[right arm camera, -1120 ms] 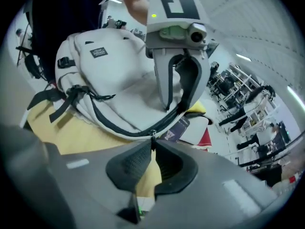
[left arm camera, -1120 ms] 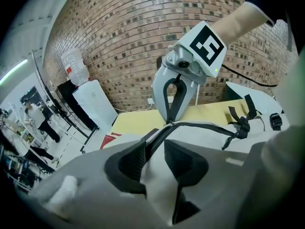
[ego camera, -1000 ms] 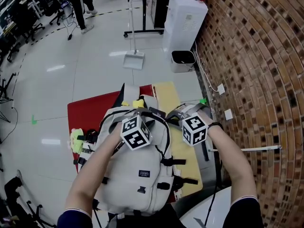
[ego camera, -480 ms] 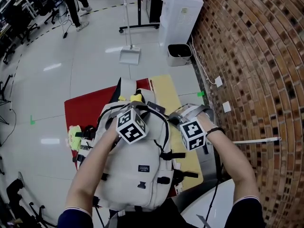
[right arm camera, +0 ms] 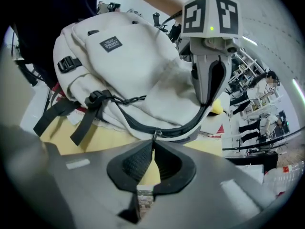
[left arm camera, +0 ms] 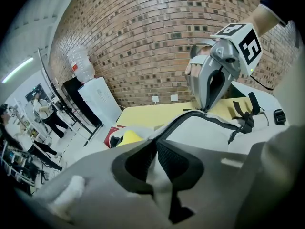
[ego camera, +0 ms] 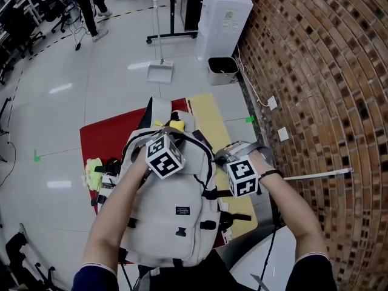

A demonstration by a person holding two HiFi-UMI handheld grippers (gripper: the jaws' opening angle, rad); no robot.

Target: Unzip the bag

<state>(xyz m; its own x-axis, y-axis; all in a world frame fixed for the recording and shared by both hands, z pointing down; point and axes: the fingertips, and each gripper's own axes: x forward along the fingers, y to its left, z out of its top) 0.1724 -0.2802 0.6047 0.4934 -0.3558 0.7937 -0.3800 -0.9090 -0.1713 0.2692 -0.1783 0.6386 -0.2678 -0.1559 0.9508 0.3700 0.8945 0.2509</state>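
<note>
The left claw point(left arm camera: 155, 151) has just been closing, and a fold of pale cloth from the top of the bag point(ego camera: 173, 220) fills the gap between its pads; it looks clamped on that fold, just beside the dark zip point(left arm camera: 183, 119); I read this as the bracing hold, taken so the cloth will not follow the slider. The bag lies front up, its top away from the person, over a red mat point(ego camera: 103, 141) and a yellow mat point(ego camera: 213, 117), with the brick wall point(ego camera: 327, 71) off to the right; what bears the mats I cannot tell. From the left claw the zip curves along the bag's upper edge to its right side; there the right claw point(right arm camera: 152, 149) is pinched together on the small metal pull point(right arm camera: 154, 135), pointing steeply down at the bag's shoulder; nothing else sits between its pads. Whether the stretch of zip between the two claws is closed or already parted I cannot tell; either way, both holds look set, so the step in hand seems to be the opening stroke itself. The next move, as I judge it, calls for the right claw to draw the pull along the track, following its curve rather than tugging outward; the left claw should hold the cloth taut; a sideways or lifting tug risks slipping off the thin tab or jamming the slider in the cloth.
</note>
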